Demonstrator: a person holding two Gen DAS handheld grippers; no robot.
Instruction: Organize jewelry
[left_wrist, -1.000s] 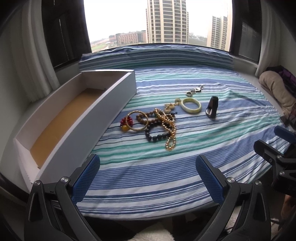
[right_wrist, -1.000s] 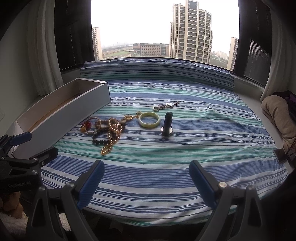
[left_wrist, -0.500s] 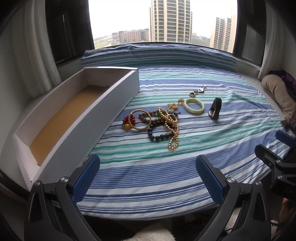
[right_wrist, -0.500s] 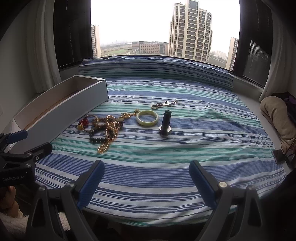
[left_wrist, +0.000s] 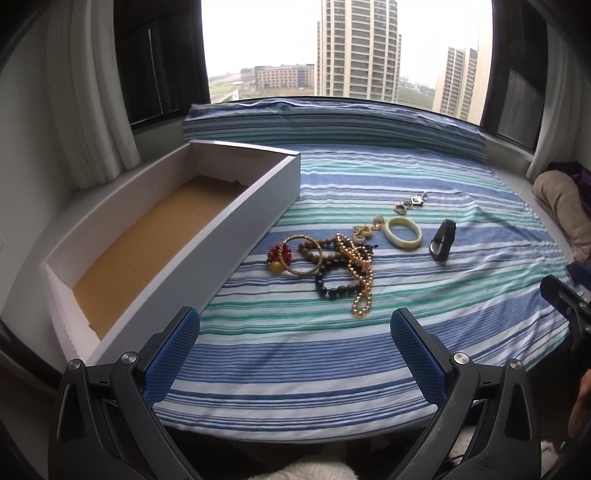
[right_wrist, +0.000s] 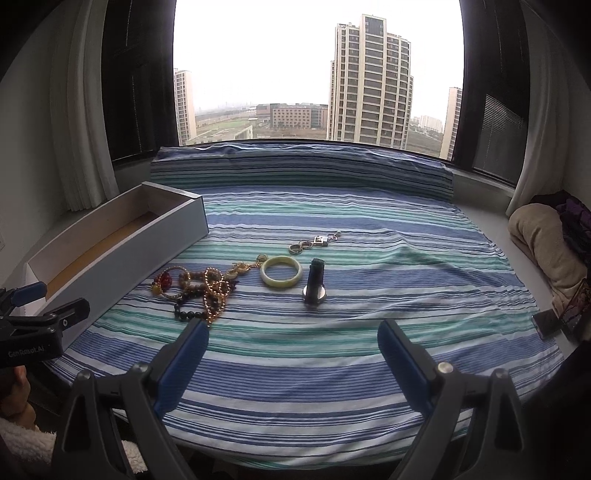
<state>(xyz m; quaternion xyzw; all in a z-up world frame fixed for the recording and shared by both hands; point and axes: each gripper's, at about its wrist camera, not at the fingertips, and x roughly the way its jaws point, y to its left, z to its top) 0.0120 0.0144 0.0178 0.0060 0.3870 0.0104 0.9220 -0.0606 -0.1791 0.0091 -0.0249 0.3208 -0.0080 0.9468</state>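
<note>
A tangle of bead and gold bracelets (left_wrist: 332, 264) (right_wrist: 199, 291) lies on the striped cloth (left_wrist: 332, 350). Right of it lie a pale green bangle (left_wrist: 402, 232) (right_wrist: 281, 272), a small silver chain (left_wrist: 408, 204) (right_wrist: 314, 243) and a dark watch (left_wrist: 442, 242) (right_wrist: 314, 282). A long white box (left_wrist: 258, 206) (right_wrist: 122, 254) with a brown floor stands open on the left. My left gripper (left_wrist: 295, 343) is open and empty, short of the tangle. My right gripper (right_wrist: 291, 354) is open and empty, short of the watch.
The cloth's near edge runs just under both grippers. A beige bundle (right_wrist: 539, 240) and a dark phone (right_wrist: 546, 322) lie at the right. White curtains (left_wrist: 92, 110) hang at the left. A window with tall buildings lies behind a striped bolster (right_wrist: 295, 166).
Both grippers have moved forward, closer to the jewelry and the box, with jaws still wide open. The jewelry has not moved.
</note>
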